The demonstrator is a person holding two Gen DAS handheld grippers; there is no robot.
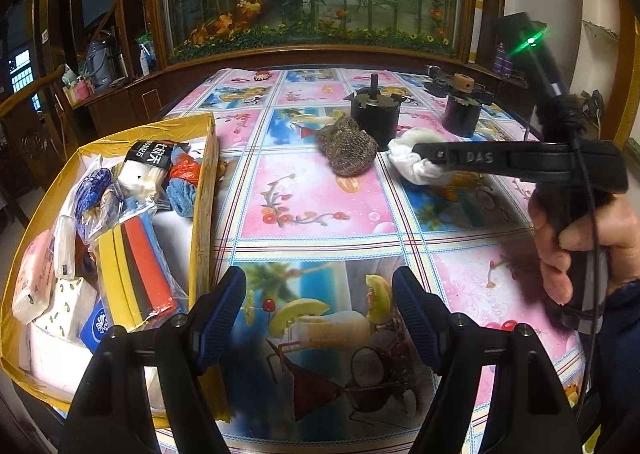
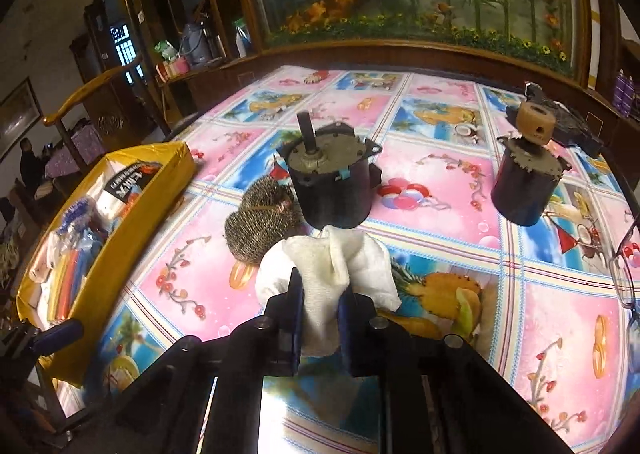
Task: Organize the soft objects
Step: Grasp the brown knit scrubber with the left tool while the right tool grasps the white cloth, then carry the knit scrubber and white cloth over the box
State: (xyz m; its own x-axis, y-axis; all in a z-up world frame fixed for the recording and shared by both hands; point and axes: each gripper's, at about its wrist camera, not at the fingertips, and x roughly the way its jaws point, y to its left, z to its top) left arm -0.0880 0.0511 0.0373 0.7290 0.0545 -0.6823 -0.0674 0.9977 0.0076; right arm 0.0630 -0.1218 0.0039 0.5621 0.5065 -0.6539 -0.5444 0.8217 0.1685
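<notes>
Right gripper: clamped on crumpled white cloth.
Left gripper: jaws apart, empty, beside yellow cardboard box.

Black grippers, blue ribbed pads, cable

soft white woven cloth, coarse wiry mesh scourer, glossy plastic tablecloth, yellow-taped cardboard box

Home: oilcloth table, carved cabinet
</notes>
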